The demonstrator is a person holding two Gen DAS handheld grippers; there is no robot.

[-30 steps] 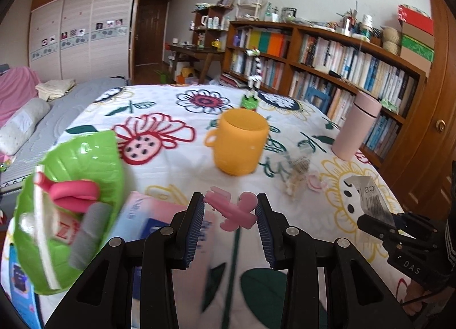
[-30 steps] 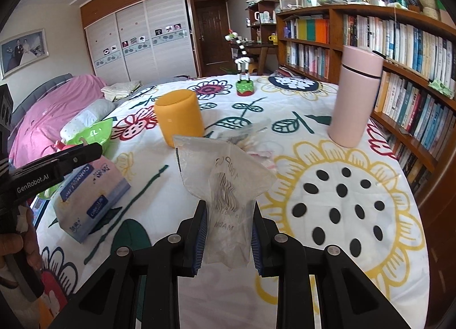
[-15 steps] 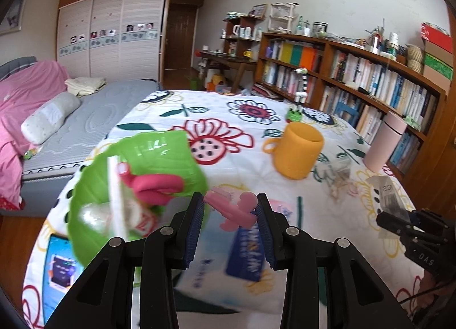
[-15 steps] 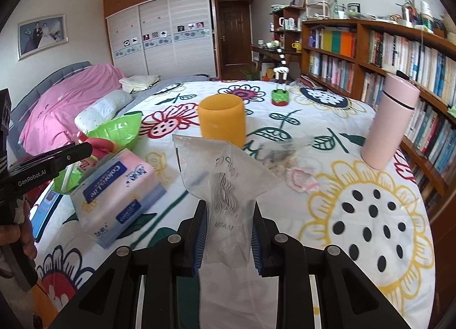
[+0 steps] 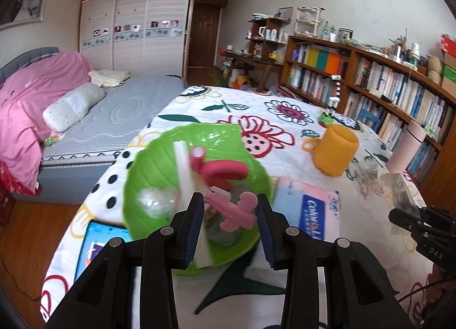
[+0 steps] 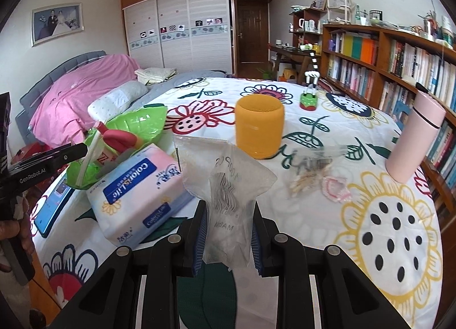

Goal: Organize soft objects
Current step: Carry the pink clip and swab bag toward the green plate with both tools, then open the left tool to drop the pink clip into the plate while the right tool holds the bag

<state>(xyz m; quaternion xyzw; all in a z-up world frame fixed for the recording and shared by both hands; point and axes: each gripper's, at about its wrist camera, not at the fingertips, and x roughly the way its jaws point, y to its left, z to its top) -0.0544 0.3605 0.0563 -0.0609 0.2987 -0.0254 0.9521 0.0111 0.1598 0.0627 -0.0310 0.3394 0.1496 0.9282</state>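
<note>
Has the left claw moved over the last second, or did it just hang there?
Yes. The left claw swung to its left: judged against the yellow cup, it went from in front of the cup to over the green bowl, clamping the pink clip.

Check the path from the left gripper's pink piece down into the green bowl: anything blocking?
Nothing visible blocks it. The left gripper holds the pink piece above the green bowl. The bowl already holds a red item and a white strip, leaving less room.

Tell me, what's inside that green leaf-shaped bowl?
The green bowl holds a red rubbery piece, a white stick and a crinkly clear wrapper. The left tool, gripping a pink clip, hides the bowl's near side.
</note>
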